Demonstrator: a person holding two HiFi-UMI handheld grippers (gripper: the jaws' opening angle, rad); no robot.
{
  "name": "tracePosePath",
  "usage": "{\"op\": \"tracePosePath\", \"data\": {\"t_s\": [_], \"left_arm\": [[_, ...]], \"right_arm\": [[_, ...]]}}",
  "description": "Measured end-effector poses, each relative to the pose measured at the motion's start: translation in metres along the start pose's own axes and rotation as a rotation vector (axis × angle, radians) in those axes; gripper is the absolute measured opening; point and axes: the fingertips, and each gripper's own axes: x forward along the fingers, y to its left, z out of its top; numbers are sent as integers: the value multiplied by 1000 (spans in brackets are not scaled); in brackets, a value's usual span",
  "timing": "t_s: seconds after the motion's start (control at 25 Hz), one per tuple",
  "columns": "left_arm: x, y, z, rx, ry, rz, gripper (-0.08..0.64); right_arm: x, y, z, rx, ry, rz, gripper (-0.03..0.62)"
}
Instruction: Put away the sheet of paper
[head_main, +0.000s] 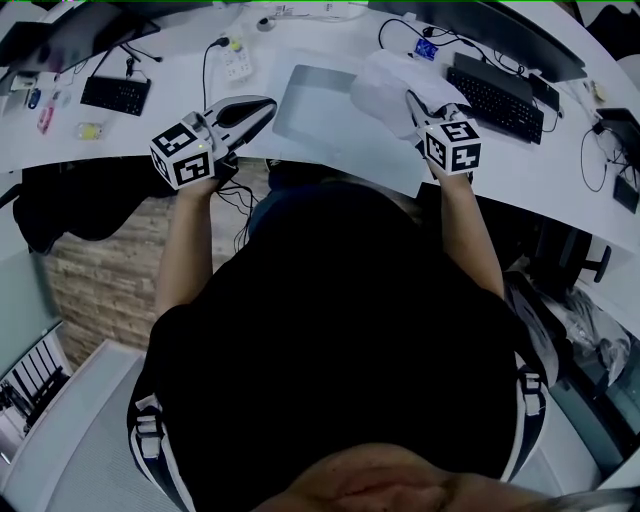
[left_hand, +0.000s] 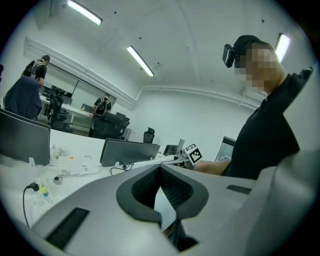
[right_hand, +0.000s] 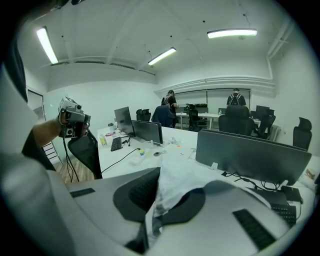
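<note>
A white, crumpled sheet of paper (head_main: 385, 85) is lifted over the white desk (head_main: 330, 160) at the right. My right gripper (head_main: 412, 98) is shut on it. In the right gripper view the paper (right_hand: 175, 182) rises from between the dark pads (right_hand: 137, 195) and hides part of the desk beyond. My left gripper (head_main: 262, 105) is held over the desk's front edge at the left, pointing toward the right one. Its jaws meet at the tips (left_hand: 160, 167) with nothing seen between them. Each gripper shows in the other's view: the right gripper (left_hand: 192, 154) and the left gripper (right_hand: 72, 120).
A grey flat pad (head_main: 315, 105) lies on the desk between the grippers. A black keyboard (head_main: 500, 100) and monitor sit at the right, a small keyboard (head_main: 115, 95) and a power strip (head_main: 237, 65) at the left. People stand at far desks (right_hand: 170, 107).
</note>
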Motion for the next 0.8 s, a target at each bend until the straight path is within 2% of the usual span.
{"op": "tracePosePath", "data": {"t_s": [0.8], "left_arm": [[1, 8, -8, -13, 36, -46, 20]], "right_arm": [[7, 13, -29, 46, 60, -6, 15]]}}
